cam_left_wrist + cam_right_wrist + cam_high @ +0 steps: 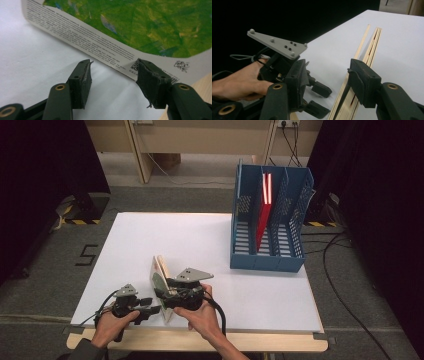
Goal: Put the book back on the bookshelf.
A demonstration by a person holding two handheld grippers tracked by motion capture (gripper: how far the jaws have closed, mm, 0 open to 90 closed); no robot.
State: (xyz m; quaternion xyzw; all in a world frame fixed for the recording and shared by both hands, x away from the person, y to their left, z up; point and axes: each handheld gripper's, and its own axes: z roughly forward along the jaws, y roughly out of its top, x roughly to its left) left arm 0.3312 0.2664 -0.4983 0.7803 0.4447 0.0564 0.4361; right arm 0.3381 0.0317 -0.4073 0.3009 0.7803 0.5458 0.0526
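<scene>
White rectangular tabletop [200, 235]: bare surface under and ahead of the jaws. Pale wooden front edge [240, 341]: behind them. Blue perforated plastic file rack [267, 261], three slots: well ahead of the jaws, to their right. Red flat folder [263, 212]: upright in the middle slot. Grey carpet floor [50, 285], black cable [345, 295] and black curtains [45, 160]: well apart, beyond the table.
</scene>
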